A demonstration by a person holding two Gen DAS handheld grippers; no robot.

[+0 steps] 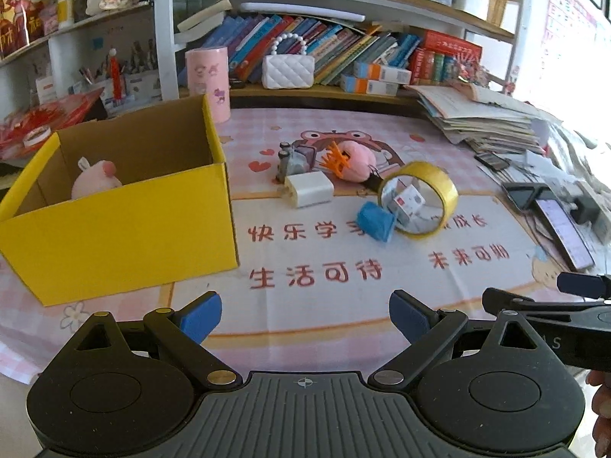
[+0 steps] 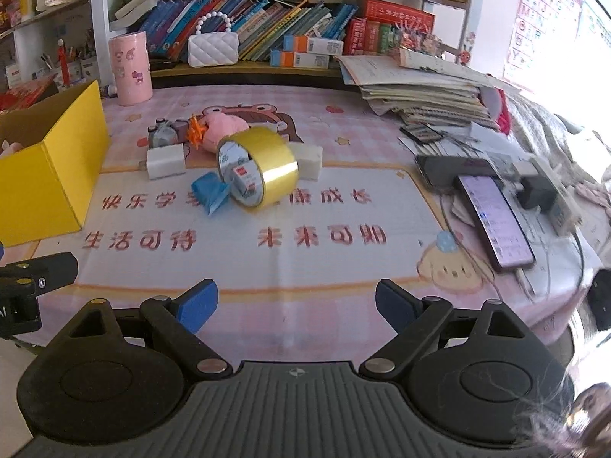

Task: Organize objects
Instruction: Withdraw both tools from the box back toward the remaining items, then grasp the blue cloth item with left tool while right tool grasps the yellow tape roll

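both grippers hang over the near edge of the pink tablecloth, each w/ jaws wide apart & nothing between them: left gripper, right gripper. clutter sits mid-table: gold tape roll on its edge, touching a blue wad, w/ a white block & a pink plush behind. left view looks into the yellow box at table's left: a pink plush toy lies inside. right view shows only the box's outer walls, but adds a second white block behind the roll & a lit phone at right.
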